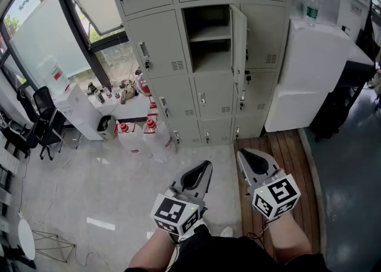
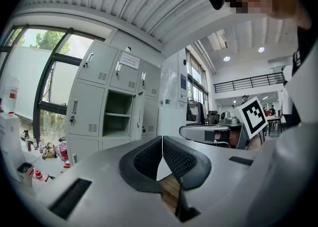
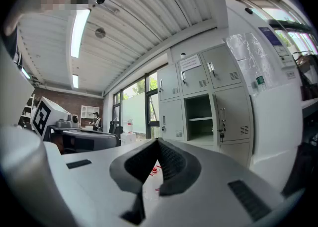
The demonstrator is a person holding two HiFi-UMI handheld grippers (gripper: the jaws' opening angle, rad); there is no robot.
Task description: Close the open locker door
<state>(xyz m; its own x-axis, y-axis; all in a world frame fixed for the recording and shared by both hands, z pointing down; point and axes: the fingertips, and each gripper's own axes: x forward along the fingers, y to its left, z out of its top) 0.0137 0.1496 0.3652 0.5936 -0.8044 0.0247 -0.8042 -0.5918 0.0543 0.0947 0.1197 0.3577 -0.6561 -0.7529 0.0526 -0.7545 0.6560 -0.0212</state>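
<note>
Left gripper (image 1: 206,165) and right gripper (image 1: 240,155) both have their jaws pressed together on nothing. Pale tiled floor (image 1: 119,175) and a brown wooden plank strip (image 1: 280,152) lie ahead of them. Well beyond, the pale-grey metal locker door (image 1: 238,41) stands open, edge-on at the right of its shelved compartment (image 1: 207,38). Clear red-capped water bottles (image 1: 146,134) crowd the left and a white cabinet (image 1: 312,68) the right. The print on the white paper notice (image 2: 129,61) is unreadable.

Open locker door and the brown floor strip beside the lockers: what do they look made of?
Open pale grey locker door: likely painted sheet metal, matte; thin edge, even paint, neighbours show punched vent slots. Brown floor strip: seems wooden planking, parallel board lines; possibly wood-look laminate.
</note>
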